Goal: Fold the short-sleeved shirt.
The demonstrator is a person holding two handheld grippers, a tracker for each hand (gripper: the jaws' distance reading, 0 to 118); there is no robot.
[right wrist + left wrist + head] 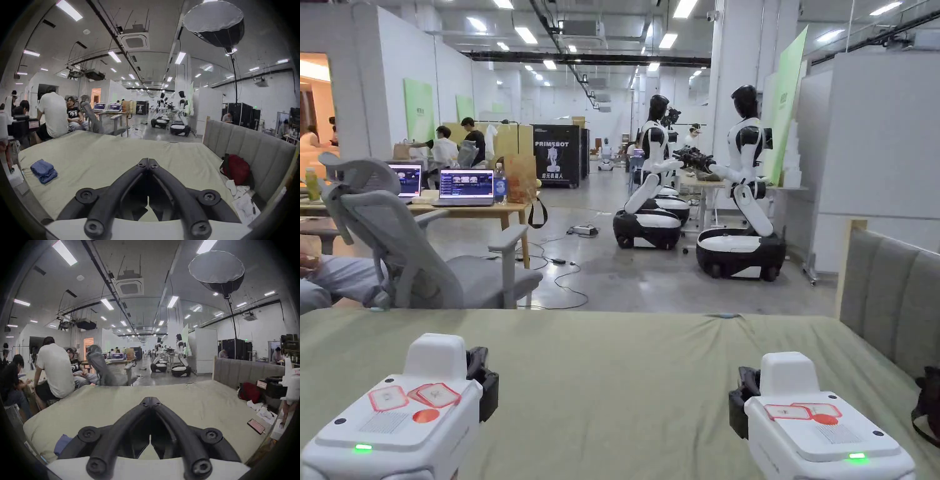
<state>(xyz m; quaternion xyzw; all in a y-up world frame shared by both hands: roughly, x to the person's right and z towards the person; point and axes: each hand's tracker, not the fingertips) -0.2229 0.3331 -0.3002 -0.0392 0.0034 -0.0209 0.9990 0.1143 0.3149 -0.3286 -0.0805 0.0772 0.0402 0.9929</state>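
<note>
Both matte black tongs are pinched together on nothing above the smooth olive bedsheet (pixel 612 375): left gripper (pixel 151 400), right gripper (pixel 148 160). The folded blue shirt (pixel 43 171), soft and ribbed, lies well left of the 2 tips.

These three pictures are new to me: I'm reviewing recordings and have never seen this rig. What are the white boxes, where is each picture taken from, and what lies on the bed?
The white boxes are two hand-held tools, each ending in a black two-jaw gripper. The head view looks down over the left gripper and the right gripper above a pale green bed sheet. The other two pictures come from cameras riding on each gripper, so its own jaws fill the foreground. Both pairs of jaws are closed and hold nothing. On the sheet, the right gripper view shows a folded blue cloth bundle on the left and a dark red bag against the grey padded headboard. The left gripper view shows a dark phone near the right edge.
</note>
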